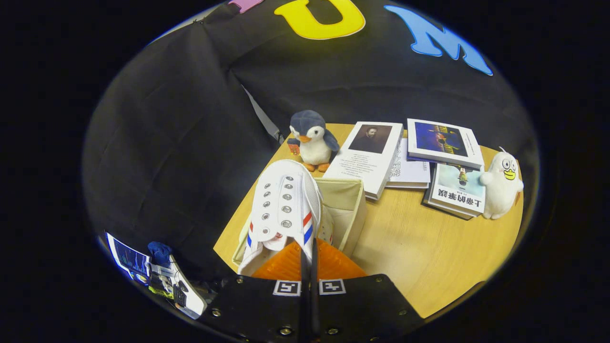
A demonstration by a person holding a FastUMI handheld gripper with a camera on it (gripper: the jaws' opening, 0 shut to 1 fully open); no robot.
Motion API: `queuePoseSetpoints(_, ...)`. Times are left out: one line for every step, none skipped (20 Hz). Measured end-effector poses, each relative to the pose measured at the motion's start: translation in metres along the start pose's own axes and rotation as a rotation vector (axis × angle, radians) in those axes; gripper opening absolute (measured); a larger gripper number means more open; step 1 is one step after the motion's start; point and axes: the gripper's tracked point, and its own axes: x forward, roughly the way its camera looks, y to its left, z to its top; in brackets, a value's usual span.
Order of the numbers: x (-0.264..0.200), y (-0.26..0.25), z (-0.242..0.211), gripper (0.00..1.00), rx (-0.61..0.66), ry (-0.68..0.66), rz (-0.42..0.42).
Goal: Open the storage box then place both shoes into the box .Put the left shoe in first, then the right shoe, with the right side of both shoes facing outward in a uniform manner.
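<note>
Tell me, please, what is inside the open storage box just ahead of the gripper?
The white shoe pinched by the gripper hangs over the storage box; bare inner wall shows beside it. The shoe covers the box's floor.

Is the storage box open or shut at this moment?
Open. The storage box shows no lid on top and its pale inner wall is visible; the gripper, shut on the white shoe, holds it over the opening.
</note>
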Motion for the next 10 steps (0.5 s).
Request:
queuePoseSetpoints(0.004,0.002,0.000,0.00,-0.005,0.004,0.004)
queuePoseSetpoints(0.008,0.005,0.000,0.00,-0.009,0.011,0.007)
queuePoseSetpoints(0.013,0.007,0.000,0.00,-0.014,0.018,0.012)
queuePoseSetpoints(0.017,0.009,0.000,0.00,-0.021,0.024,0.012)
queuePoseSetpoints(0.021,0.011,-0.001,0.00,-0.029,0.033,0.011)
queuePoseSetpoints(0.024,0.013,-0.002,0.00,-0.035,0.038,0.007)
queuePoseSetpoints(0.030,0.013,-0.002,0.00,-0.041,0.040,0.002)
queuePoseSetpoints(0.036,0.012,-0.004,0.00,-0.044,0.049,-0.010)
queuePoseSetpoints(0.040,0.011,-0.008,0.00,-0.046,0.065,-0.019)
queuePoseSetpoints(0.042,0.014,-0.010,0.00,-0.041,0.069,0.002)
